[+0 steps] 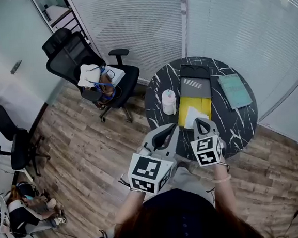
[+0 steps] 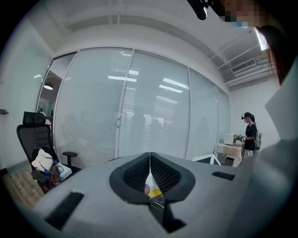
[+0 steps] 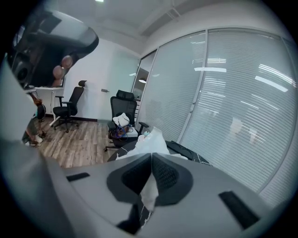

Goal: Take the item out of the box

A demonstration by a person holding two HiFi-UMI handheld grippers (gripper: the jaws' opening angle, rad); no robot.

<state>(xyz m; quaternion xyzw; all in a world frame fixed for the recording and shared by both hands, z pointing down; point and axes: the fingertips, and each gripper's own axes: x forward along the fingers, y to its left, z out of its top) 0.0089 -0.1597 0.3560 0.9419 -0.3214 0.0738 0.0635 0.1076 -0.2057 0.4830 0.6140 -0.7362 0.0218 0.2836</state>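
Right gripper (image 3: 151,157) has its 2 jaws clamped on the white item (image 3: 150,139) at the near end of the yellow box (image 1: 202,104). Left gripper (image 2: 150,155), closed on nothing, hovers just beside.

wood plank floor (image 1: 79,148) fills the left and bottom of the head view. glass wall with blinds (image 1: 140,23) runs along the top. black office chair (image 1: 76,55) at upper left with stuff piled on the seat, and another black chair (image 1: 14,143) at the left edge. round black marble table (image 1: 242,123) sits right of centre. strip lights (image 2: 123,79) reflect in the glass, ceiling's white.
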